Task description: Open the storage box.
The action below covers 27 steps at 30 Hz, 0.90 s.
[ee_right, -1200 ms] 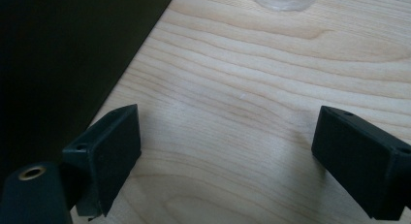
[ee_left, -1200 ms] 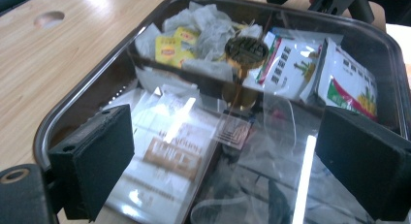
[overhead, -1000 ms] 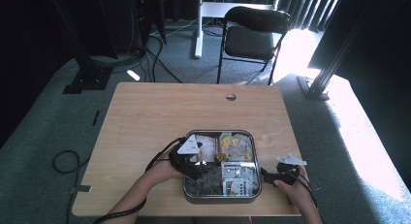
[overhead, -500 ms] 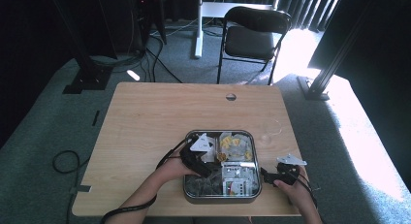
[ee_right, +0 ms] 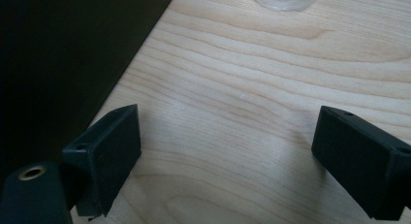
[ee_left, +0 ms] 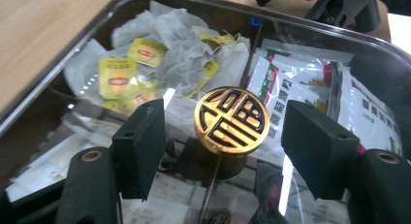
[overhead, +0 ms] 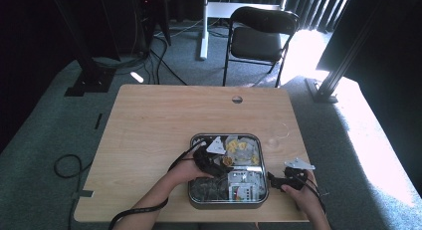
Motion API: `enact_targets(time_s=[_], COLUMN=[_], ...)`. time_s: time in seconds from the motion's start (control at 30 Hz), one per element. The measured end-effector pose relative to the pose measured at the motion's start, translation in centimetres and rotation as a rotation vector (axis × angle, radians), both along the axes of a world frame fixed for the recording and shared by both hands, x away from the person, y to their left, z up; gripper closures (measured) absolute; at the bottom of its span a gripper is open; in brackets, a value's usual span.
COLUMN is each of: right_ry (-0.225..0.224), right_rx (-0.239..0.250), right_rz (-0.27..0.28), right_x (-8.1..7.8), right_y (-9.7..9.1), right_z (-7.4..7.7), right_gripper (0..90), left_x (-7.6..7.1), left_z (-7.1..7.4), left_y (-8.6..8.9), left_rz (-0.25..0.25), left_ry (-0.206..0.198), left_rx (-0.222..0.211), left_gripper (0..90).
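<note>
— So, where's the gold knob (ee_left: pixel 231 120)?
— Right between the left gripper (ee_left: pixel 228 136)'s jaws, on the clear box lid (ee_left: pixel 72 64). They've just been closing — I think not touching yet.
— And the right gripper (ee_right: pixel 225 161)?
— Wide open, holding nothing, beside the box — farther off.

Light wooden table (overhead: pixel 159 135), rounded corners, with a cable hole (overhead: pixel 237 99) near its far edge. A metal-rimmed box (overhead: pixel 191 160) with a clear lid rests on the near right part. A clear glass (overhead: pixel 278 132) stands just beyond the box's right far corner.
</note>
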State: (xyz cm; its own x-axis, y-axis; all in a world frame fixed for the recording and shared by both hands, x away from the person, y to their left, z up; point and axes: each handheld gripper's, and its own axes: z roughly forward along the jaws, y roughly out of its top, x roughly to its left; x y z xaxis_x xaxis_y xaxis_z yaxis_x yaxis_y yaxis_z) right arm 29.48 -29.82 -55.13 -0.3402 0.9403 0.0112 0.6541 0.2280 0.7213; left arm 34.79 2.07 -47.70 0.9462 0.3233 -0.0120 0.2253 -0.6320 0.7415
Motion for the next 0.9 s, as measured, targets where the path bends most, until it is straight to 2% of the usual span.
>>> enact_targets(time_s=[0.23, 0.37, 0.47, 0.53, 0.6, 0.9], right_ry=[0.000, 0.000, 0.000, 0.000, 0.000, 0.000], right_rx=[0.000, 0.000, -0.001, 0.000, 0.000, 0.000], right_rz=[0.000, 0.000, 0.000, 0.000, 0.000, 0.000], right_x=[0.00, 0.00, 0.00, 0.00, 0.00, 0.00], right_y=[0.00, 0.00, 0.00, 0.00, 0.00, 0.00], right_z=[0.00, 0.00, 0.00, 0.00, 0.00, 0.00], right_gripper=[9.9, 9.9, 9.8, 9.8, 9.9, 9.8], left_x=[0.15, 0.01, -0.18, -0.10, -0.24, -0.38], left_z=[-0.12, -0.16, -0.19, -0.13, -0.10, 0.35], left_y=[-0.53, -0.82, -0.88, -0.82, -0.87, -0.89], left_rz=[0.004, 0.012, 0.001, 0.002, 0.006, 0.002], left_ry=[0.009, -0.007, -0.021, -0.010, -0.021, -0.023], left_rx=[-0.011, 0.006, 0.006, 0.004, 0.006, 0.017], left_gripper=[45.3, 49.5, 58.0, 58.5, 59.0, 59.5])
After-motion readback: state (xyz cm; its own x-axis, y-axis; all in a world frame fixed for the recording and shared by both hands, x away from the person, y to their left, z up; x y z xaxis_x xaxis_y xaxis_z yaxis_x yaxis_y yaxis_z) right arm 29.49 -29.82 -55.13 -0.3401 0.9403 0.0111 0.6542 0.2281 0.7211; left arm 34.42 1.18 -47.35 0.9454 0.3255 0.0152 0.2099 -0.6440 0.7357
